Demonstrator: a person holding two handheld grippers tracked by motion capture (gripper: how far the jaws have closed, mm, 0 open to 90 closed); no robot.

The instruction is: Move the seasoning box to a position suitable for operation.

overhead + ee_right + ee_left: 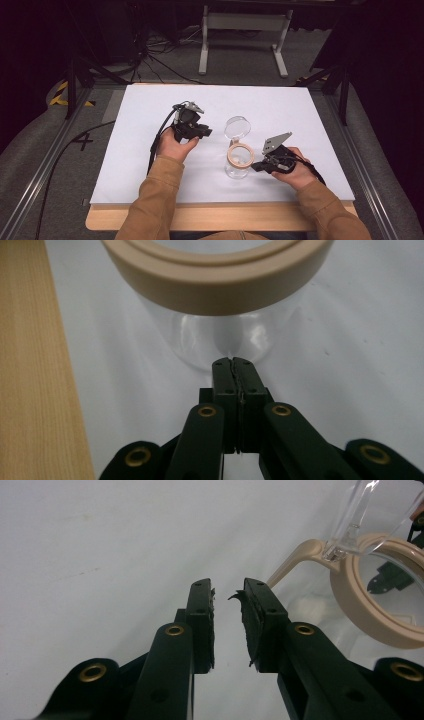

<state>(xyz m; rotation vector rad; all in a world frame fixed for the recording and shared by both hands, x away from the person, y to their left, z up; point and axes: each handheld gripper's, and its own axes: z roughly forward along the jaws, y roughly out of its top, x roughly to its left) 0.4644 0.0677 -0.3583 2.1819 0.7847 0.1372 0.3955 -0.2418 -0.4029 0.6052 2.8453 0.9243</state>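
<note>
A clear jar (238,162) with a beige collar ring (240,154) stands on the white table sheet (150,115). Its clear round lid (237,127) is flipped open and stands up behind the ring. My left gripper (207,133) hovers left of the lid. In the left gripper view its jaws (228,587) stand a little apart with nothing between them, and the beige ring (350,605) and lid (375,510) lie to their right. My right gripper (255,166) is at the jar's right side. Its jaws (233,360) are shut and empty, tips close to the glass wall (220,335) below the ring (215,270).
The table's wooden front edge (200,217) runs along the near side and appears as a strip (30,365) in the right gripper view. A white metal stand (245,40) and cables lie on the floor beyond the table. Rails flank both sides.
</note>
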